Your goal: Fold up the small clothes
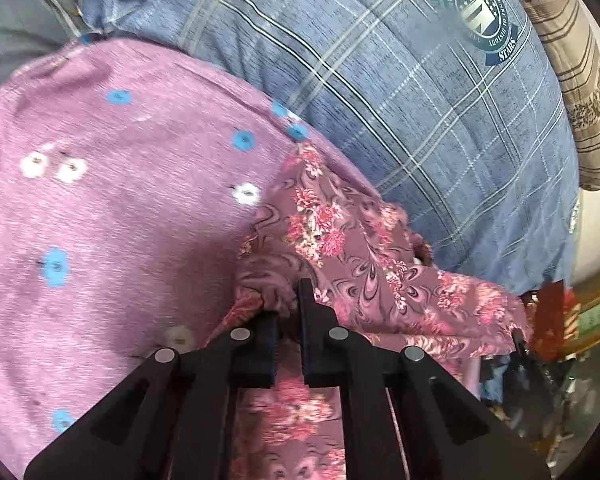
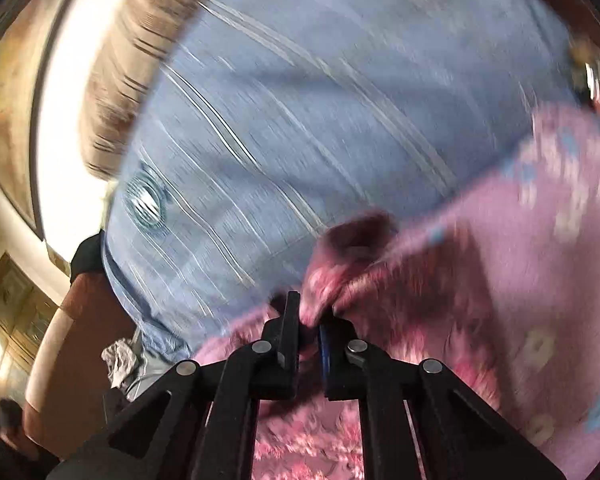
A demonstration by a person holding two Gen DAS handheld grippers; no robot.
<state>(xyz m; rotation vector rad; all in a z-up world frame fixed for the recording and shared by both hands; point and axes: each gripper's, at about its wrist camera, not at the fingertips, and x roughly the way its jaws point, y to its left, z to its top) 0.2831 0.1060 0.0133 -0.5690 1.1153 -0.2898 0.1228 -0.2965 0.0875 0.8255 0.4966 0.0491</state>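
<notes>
A small mauve garment with pink flower print (image 1: 340, 240) hangs between my two grippers over the bed. My left gripper (image 1: 286, 308) is shut on a bunched edge of it. My right gripper (image 2: 310, 320) is shut on another bunched edge of the same garment (image 2: 340, 276); that view is blurred by motion. The other gripper's black fingers show at the right edge of the left wrist view (image 1: 520, 344).
A lilac cloth with blue and white flowers (image 1: 100, 200) lies spread under the garment, also in the right wrist view (image 2: 540, 240). Behind is a blue checked quilt with a round badge (image 1: 420, 100). A brown striped pillow (image 1: 572, 80) lies at the far right.
</notes>
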